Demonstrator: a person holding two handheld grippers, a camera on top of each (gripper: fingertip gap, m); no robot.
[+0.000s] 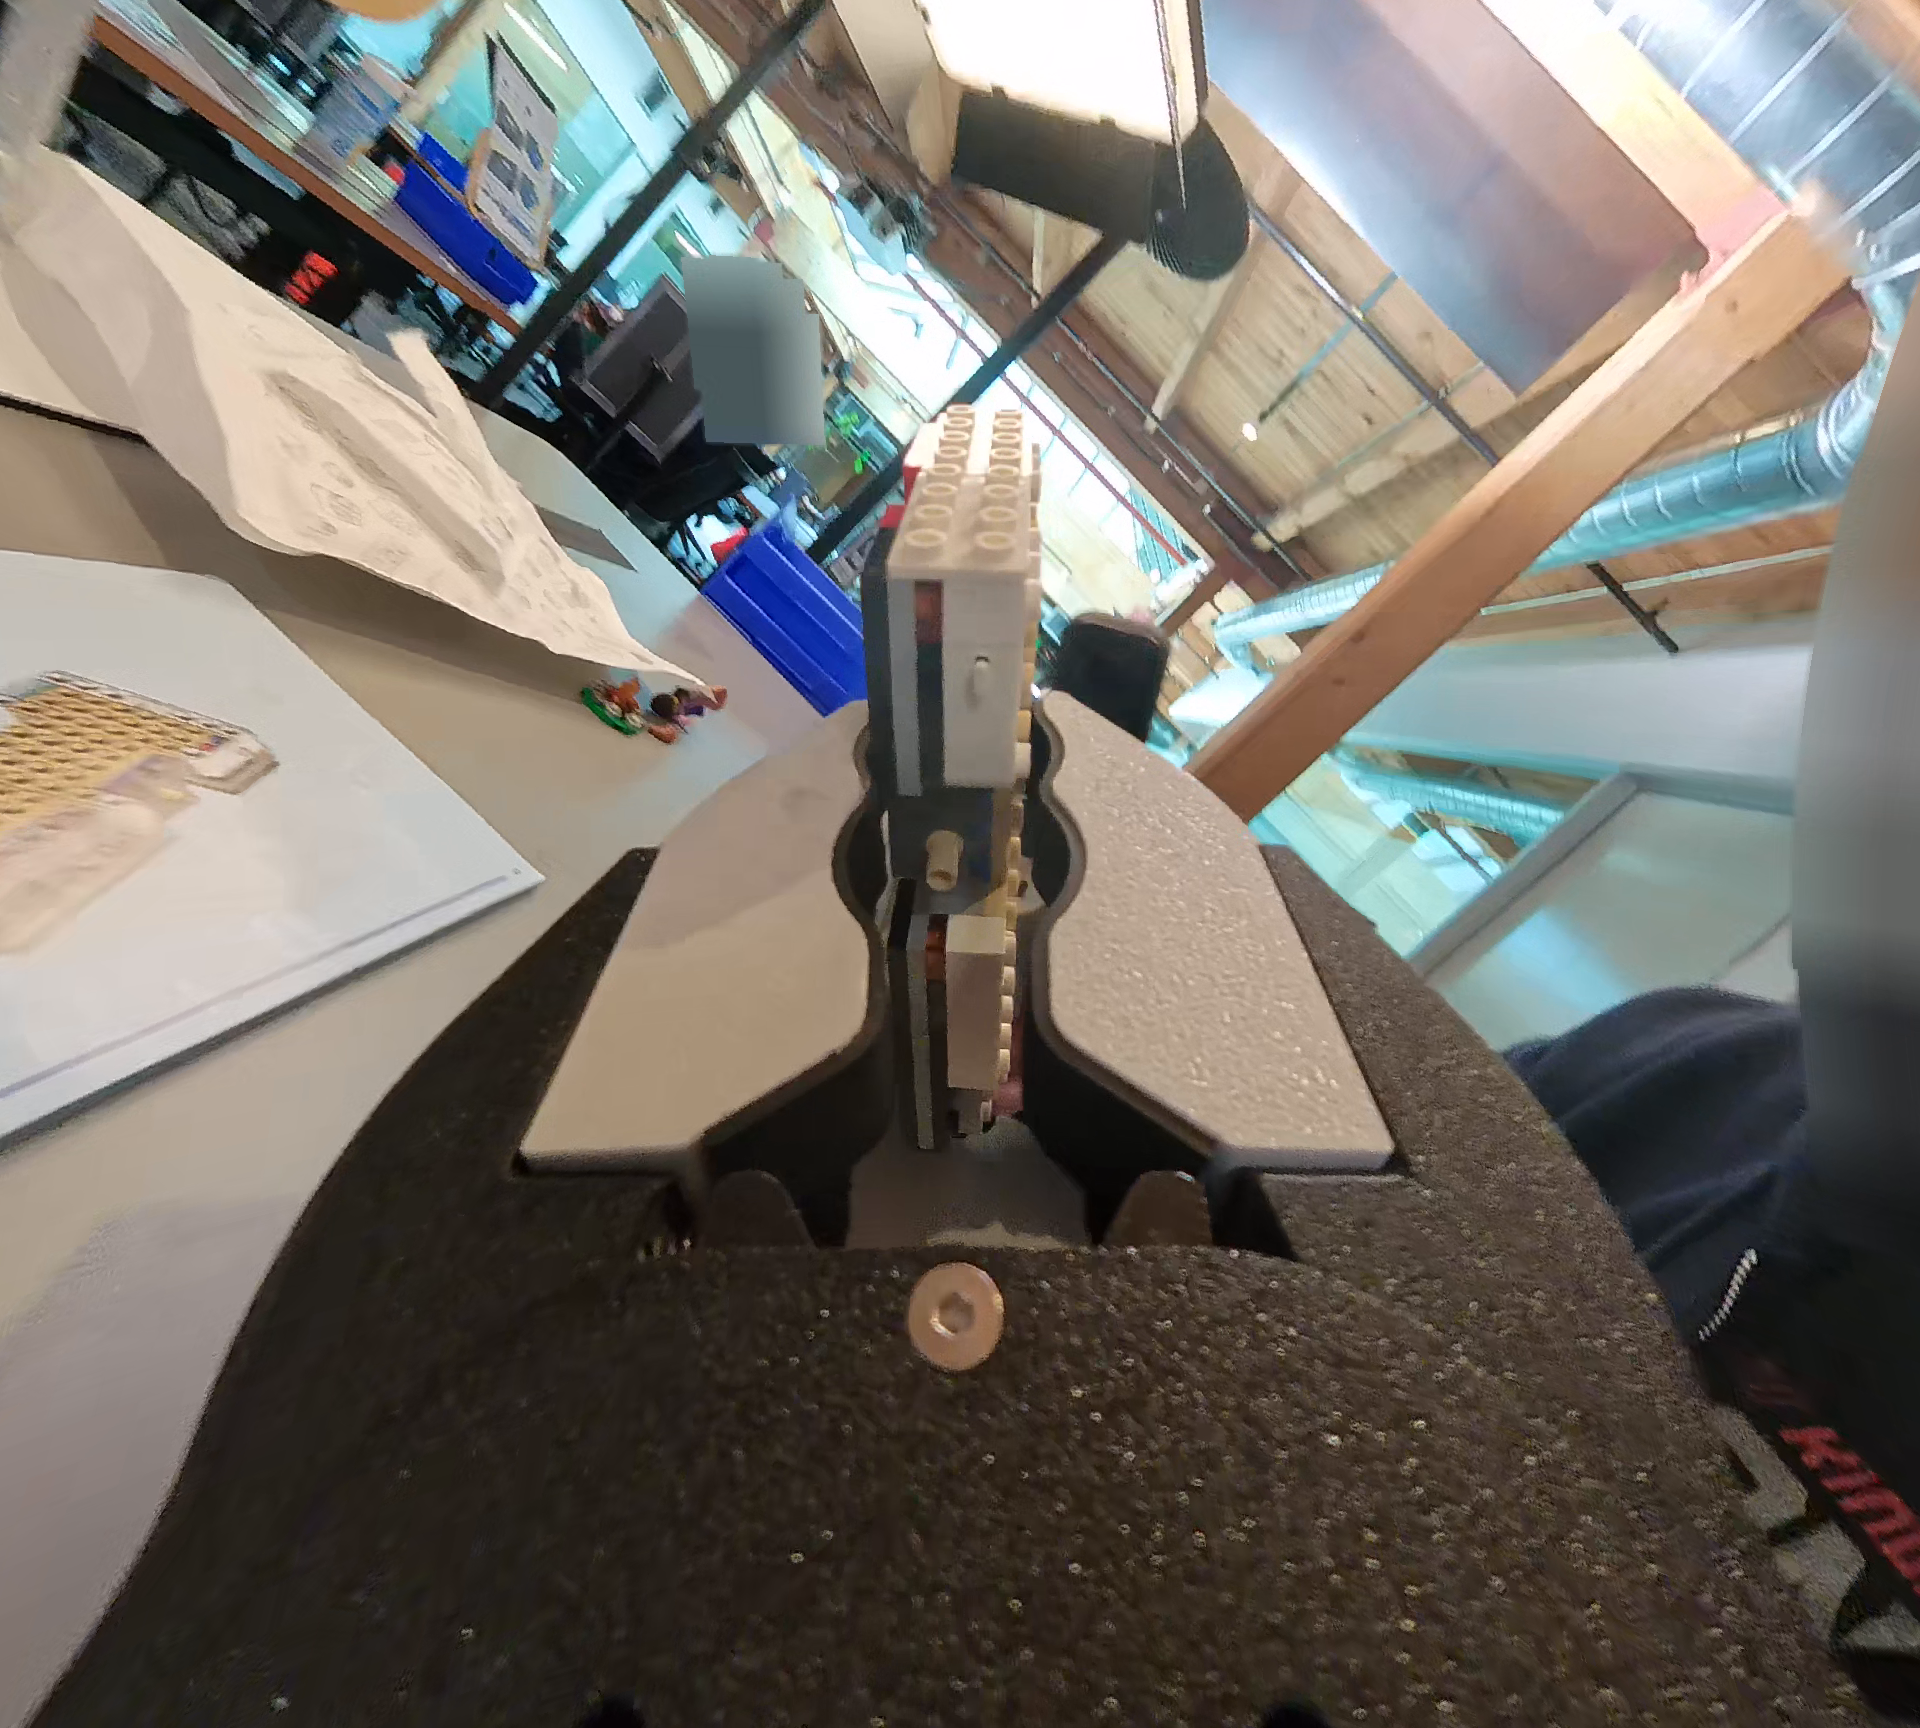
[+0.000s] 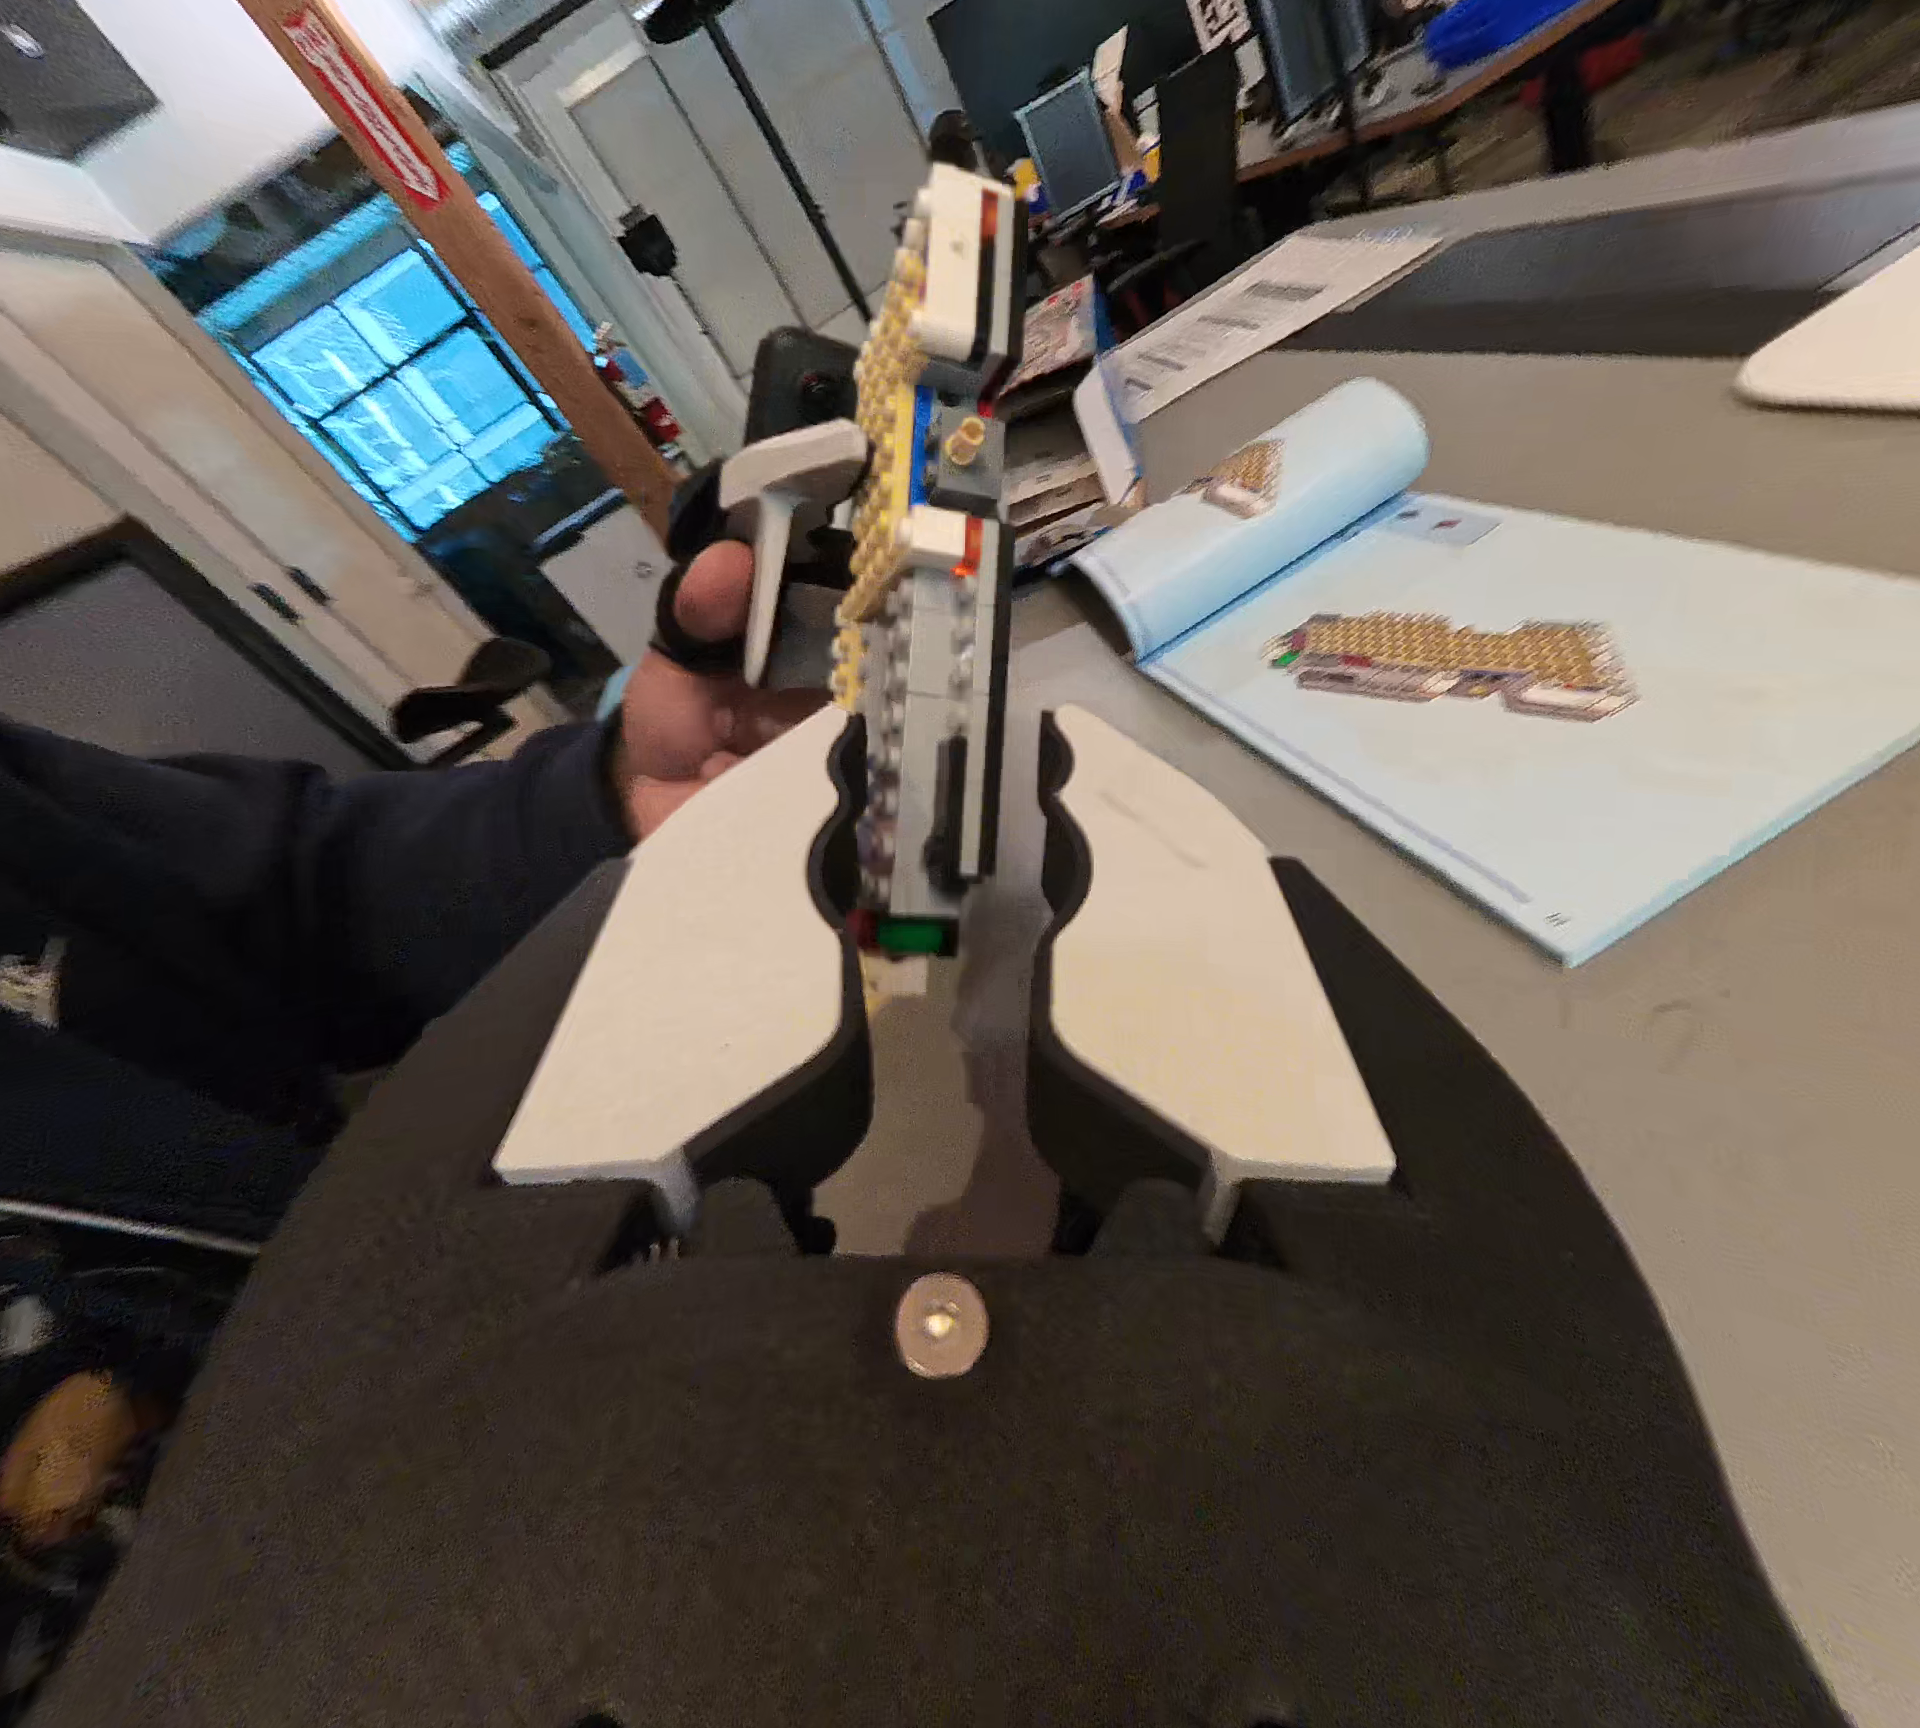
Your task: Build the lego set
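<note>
A long flat brick model (image 1: 966, 598), white and grey with tan studs on one face, stands edge-on between my left gripper's (image 1: 956, 722) fingers. Both pads press on it, so the left gripper is shut on it and holds it in the air. In the right wrist view the same model (image 2: 935, 639) runs up from between my right gripper's (image 2: 945, 722) fingers. The right gripper is open: its left pad lies against the studs and a clear gap shows at its right pad. The left gripper's finger (image 2: 790, 473) and a hand (image 2: 686, 722) show on the model's left side.
An open instruction booklet (image 2: 1558, 743) lies on the grey table (image 2: 1610, 1211); it also shows in the left wrist view (image 1: 208, 847). A creased printed sheet (image 1: 364, 452) and small loose brick figures (image 1: 655, 702) lie farther back. A blue bin (image 1: 779, 608) stands beyond the table edge. Some 6 cm of space lies between my two pairs of fingers.
</note>
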